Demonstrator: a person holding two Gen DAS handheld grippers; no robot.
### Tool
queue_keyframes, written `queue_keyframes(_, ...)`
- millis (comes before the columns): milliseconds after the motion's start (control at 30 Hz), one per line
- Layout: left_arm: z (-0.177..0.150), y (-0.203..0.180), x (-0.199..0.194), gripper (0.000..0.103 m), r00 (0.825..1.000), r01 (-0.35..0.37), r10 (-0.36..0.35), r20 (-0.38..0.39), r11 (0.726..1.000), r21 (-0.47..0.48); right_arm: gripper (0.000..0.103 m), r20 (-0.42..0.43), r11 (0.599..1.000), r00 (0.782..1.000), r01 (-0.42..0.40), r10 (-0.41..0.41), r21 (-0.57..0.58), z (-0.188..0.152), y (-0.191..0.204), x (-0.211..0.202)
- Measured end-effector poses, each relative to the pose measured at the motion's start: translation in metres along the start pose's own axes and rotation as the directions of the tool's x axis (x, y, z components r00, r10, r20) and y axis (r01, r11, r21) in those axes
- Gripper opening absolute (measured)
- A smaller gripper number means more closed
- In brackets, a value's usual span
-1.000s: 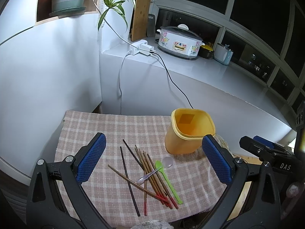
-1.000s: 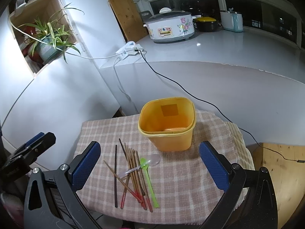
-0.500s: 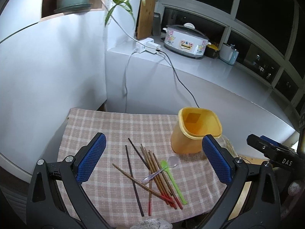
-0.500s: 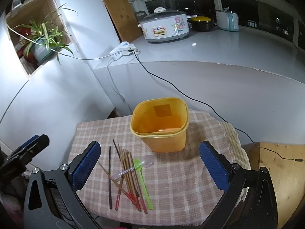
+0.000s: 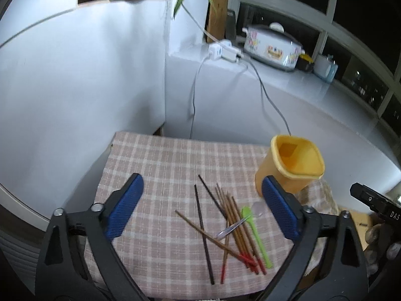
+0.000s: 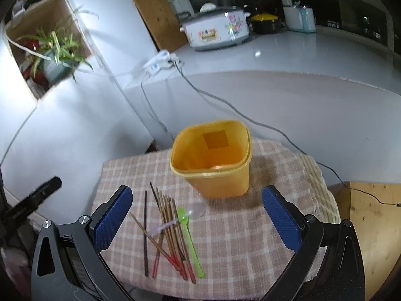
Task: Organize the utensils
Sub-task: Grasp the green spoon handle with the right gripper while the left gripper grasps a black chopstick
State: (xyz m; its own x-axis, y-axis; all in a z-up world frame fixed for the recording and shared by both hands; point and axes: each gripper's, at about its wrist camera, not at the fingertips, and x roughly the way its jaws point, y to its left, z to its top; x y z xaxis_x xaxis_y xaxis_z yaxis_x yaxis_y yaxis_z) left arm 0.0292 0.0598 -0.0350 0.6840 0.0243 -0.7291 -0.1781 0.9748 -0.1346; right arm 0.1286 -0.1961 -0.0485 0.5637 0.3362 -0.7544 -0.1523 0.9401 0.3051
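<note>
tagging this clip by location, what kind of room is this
Most likely a home kitchen: a flowered rice cooker and a kettle stand on the white counter, and chopsticks lie beside a yellow container.

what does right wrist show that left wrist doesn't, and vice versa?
Right wrist only: the inside bottom of the yellow container, a black pot with a yellow lid on the counter, and a wooden surface right of the table.

Left wrist only: the bare left part of the checked cloth up to its far-left corner.

Both: the container, the chopsticks, the green spoon, the clear spoon, the rice cooker and the power strip. Both hand-held grippers, left and right, are open and empty.
</note>
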Motion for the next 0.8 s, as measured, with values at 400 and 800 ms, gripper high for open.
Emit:
queue_keyframes(400,-0.035,0.004,0.056,0.046,0.976,0.111,-0.11,-0.189,0.994,-0.004,0.066,-0.227,0.996,0.971,-0.083,0.077,-0.016,-0.03,-0.007,0.065)
queue_keyframes(800,-0.063,-0.031,0.121,0.041,0.923,0.185,-0.12,-0.367,0.972,0.147,0.04,-0.422,0.993,0.904,-0.101,0.069,-0.054,-0.058,0.001,0.135)
